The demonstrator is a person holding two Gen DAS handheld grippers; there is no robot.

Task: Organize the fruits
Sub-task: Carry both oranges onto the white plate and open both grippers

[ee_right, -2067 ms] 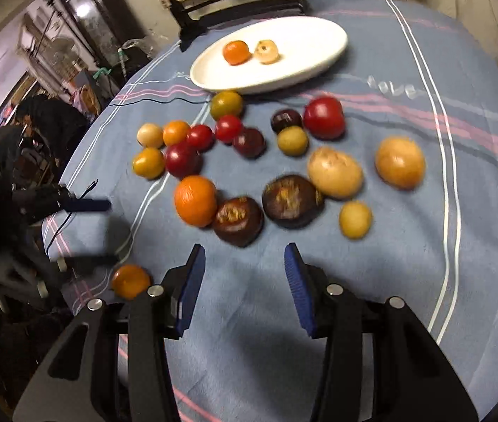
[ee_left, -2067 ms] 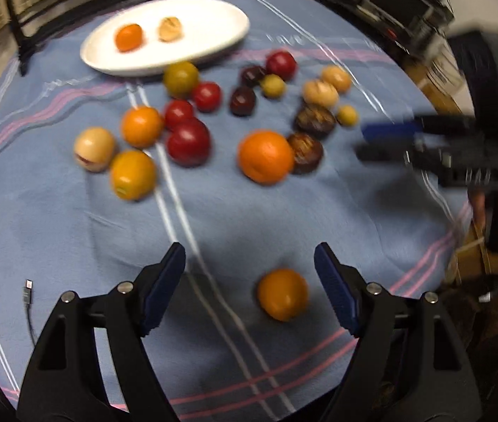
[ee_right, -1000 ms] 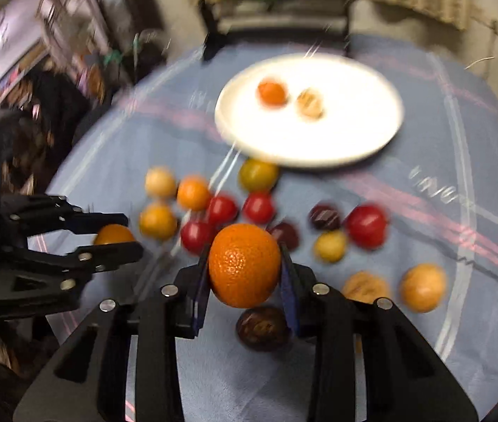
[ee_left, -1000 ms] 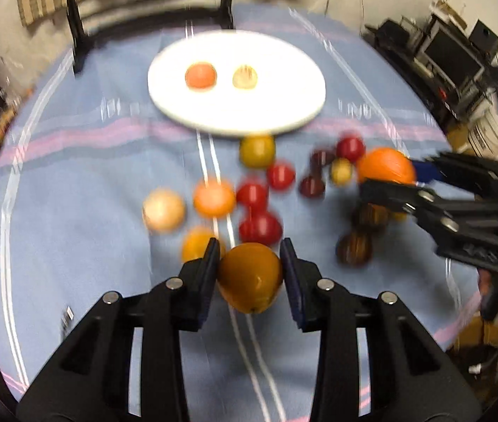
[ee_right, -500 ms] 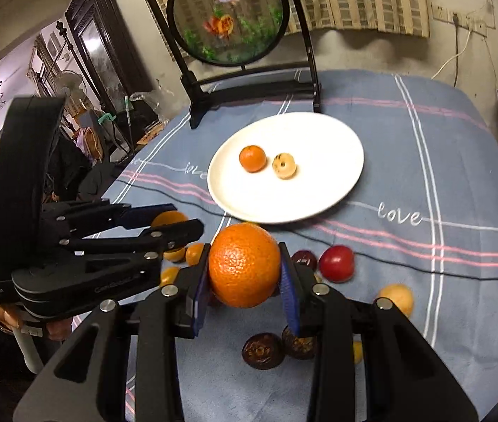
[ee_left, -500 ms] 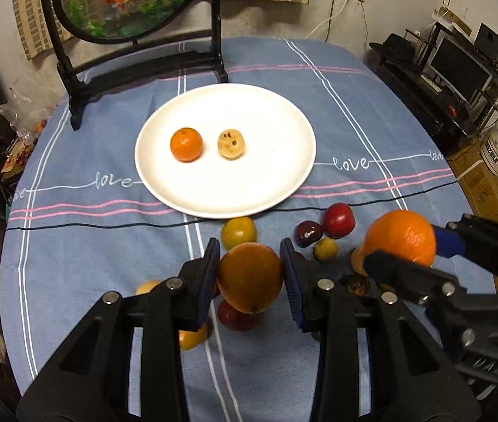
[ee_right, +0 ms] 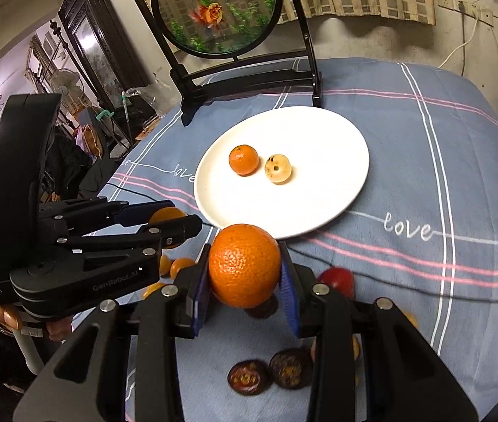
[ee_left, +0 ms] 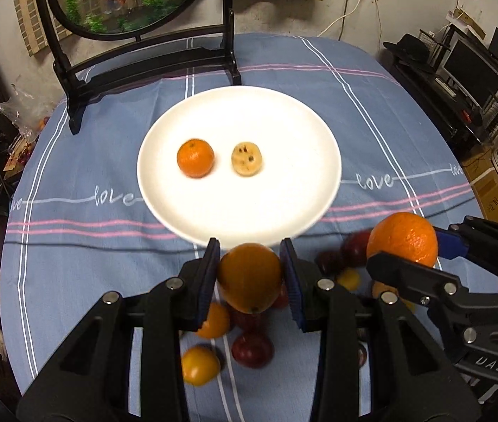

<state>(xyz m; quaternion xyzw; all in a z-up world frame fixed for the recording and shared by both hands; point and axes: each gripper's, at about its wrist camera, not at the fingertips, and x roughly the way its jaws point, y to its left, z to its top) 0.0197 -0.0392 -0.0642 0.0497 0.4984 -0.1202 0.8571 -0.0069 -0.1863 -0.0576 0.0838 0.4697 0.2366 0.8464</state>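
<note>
Left gripper (ee_left: 250,277) clamps a smooth yellow-orange round fruit (ee_left: 250,276), lower centre of frame, just short of the round white ceramic plate (ee_left: 284,211). Right gripper (ee_right: 244,274) pinches a larger dimpled orange (ee_right: 244,265) near the plate's lower rim. Judgement: carry both over bare plate below the small mandarin (ee_left: 195,157) and pale spotted fruit (ee_left: 247,159), lower, release gently so neither rolls.

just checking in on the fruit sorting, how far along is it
Early days. Done: a small orange and a pale spotted fruit sit on the white plate. In hand: the left tongs grip a smooth orange fruit, the right tongs a large dimpled orange, both near the plate's front rim. Left: red, yellow and dark fruits lie on the cloth.
</note>
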